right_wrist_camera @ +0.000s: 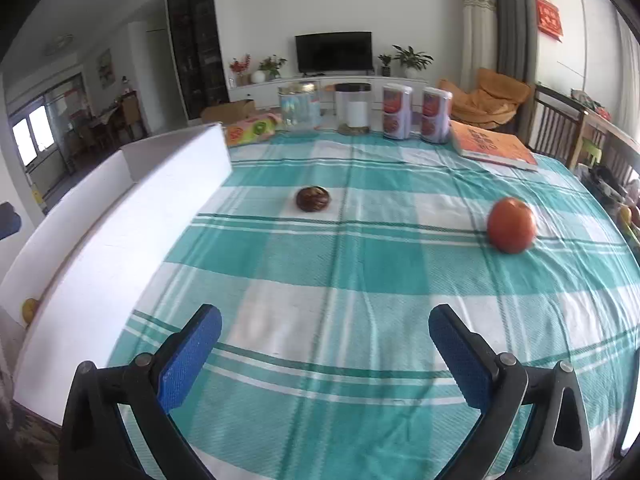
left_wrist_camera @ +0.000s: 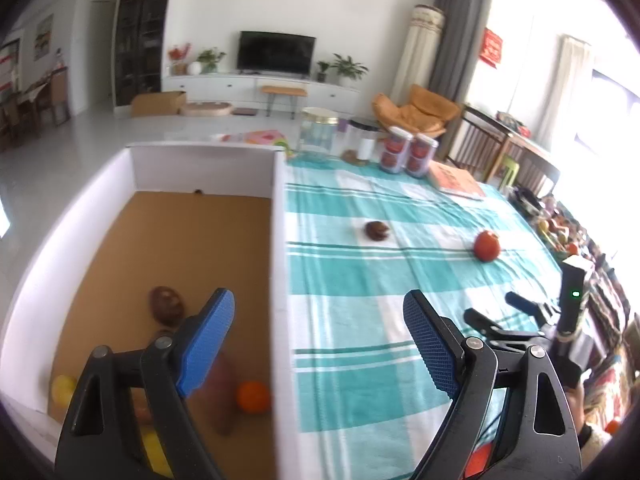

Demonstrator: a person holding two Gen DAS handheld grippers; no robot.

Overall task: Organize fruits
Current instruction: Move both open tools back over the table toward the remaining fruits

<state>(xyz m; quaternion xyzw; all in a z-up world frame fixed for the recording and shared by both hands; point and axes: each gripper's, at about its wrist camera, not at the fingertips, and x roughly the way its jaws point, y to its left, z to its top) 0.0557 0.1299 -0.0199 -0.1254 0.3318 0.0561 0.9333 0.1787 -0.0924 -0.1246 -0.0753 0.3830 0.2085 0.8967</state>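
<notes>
Both tongs gape wide and empty. Right tongs face the round red-orange fruit, far right on the checked-cloth counter; left tongs hover by the white cardboard box.

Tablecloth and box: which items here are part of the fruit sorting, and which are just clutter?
Job: white box, orange and brown fruit inside it, red fruit, dark fruit.
Clutter: two red-labelled cans, orange book, clear jars.

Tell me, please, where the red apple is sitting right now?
The red apple sits on the checked tablecloth, right of the dark brown fruit, outside the white box and nearer than the orange book.
</notes>
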